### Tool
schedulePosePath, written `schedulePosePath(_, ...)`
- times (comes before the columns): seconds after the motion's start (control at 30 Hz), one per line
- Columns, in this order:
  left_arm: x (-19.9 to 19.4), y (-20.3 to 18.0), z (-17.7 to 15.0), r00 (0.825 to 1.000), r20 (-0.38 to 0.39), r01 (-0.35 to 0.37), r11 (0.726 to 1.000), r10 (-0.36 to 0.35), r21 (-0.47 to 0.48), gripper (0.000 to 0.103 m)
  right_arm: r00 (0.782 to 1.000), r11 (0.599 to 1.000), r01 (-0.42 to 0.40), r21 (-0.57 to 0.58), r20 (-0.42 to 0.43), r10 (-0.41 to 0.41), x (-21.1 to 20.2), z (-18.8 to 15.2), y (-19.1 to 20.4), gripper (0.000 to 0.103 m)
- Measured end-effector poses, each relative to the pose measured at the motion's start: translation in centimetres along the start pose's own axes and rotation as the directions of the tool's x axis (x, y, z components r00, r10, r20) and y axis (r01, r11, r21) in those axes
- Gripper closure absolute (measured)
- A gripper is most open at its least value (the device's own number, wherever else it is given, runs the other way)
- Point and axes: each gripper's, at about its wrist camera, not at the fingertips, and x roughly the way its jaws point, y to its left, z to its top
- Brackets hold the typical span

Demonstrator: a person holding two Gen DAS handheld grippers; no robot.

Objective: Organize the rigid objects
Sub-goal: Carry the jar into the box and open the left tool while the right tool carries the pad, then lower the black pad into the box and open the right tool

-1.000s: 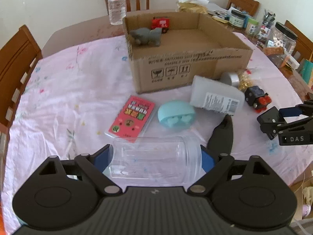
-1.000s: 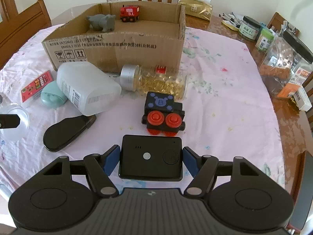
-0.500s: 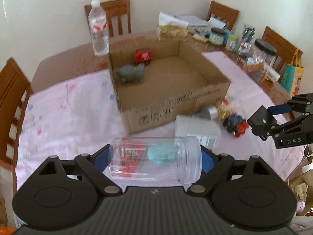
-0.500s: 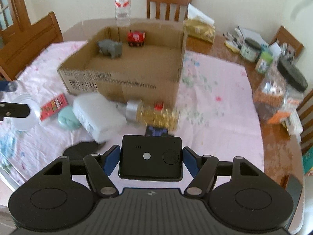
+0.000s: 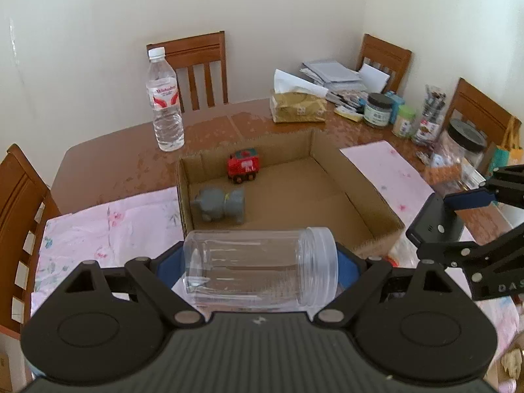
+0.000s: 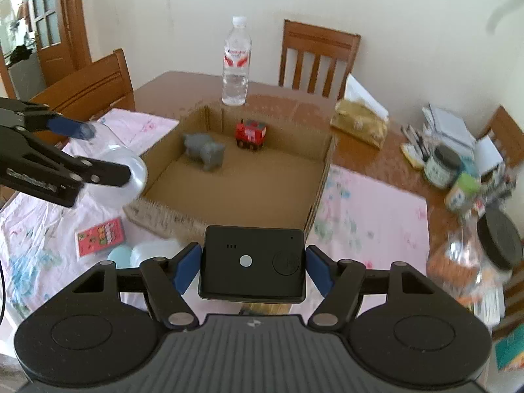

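My left gripper (image 5: 258, 270) is shut on a clear plastic jar (image 5: 260, 268), held sideways above the near wall of the open cardboard box (image 5: 357, 177). My right gripper (image 6: 252, 267) is shut on a black rectangular device (image 6: 252, 263), held above the box's near edge (image 6: 170, 219). Inside the box lie a grey toy animal (image 5: 219, 204) and a red toy train (image 5: 244, 165). The left gripper and jar (image 6: 121, 170) show at the left of the right wrist view. The right gripper with the device (image 5: 435, 226) shows at the right of the left wrist view.
A water bottle (image 5: 164, 104) stands behind the box. A tissue pack (image 5: 298, 104), jars (image 5: 378, 109) and papers crowd the far right of the table. A red card (image 6: 100, 235), a teal object (image 6: 119, 257) and a white bottle (image 6: 154, 250) lie on the pink cloth. Wooden chairs surround the table.
Both grippers have risen from the tabletop with their objects and moved forward toward the box. The items left on the cloth have dropped below or out of view.
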Motion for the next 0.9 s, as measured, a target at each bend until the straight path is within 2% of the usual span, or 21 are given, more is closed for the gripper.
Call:
schedulePosePath(0.3, 3.7, -0.2, 1.2, 0.999, 0.016, -0.047, 0.998, 0.048, -0.052, 0.013, 1.000, 0.998, -0.023, -0.051, 0.004, 0.024, 1.9, 2.2, -1.2, 0.029)
schedulePosePath(0.4, 4.4, -0.1, 1.3, 0.997, 0.006, -0.072, 0.996, 0.072, -0.061, 0.006, 0.999, 0.997, -0.035, -0.064, -0.003, 0.035, 2.5, 2.6, -1.5, 0.029)
schedulePosePath(0.67, 2.8, 0.4, 0.2, 0.993, 0.019, -0.110, 0.987, 0.113, -0.117, 0.005, 0.998, 0.993, -0.067, -0.095, -0.015, 0.066, 4.9, 4.3, -2.2, 0.029)
schedulePosePath(0.8, 1.4, 0.8, -1.0, 0.989, -0.010, -0.147, 0.977, 0.147, -0.151, 0.005, 0.996, 0.991, -0.085, -0.107, -0.022, 0.083, 6.6, 5.5, -2.4, 0.029)
schedulePosePath(0.9, 0.8, 1.0, -2.2, 0.981, -0.060, -0.191, 0.970, 0.184, -0.149, 0.005, 0.996, 0.988, -0.092, -0.123, -0.034, 0.088, 8.3, 6.3, -2.6, 0.029)
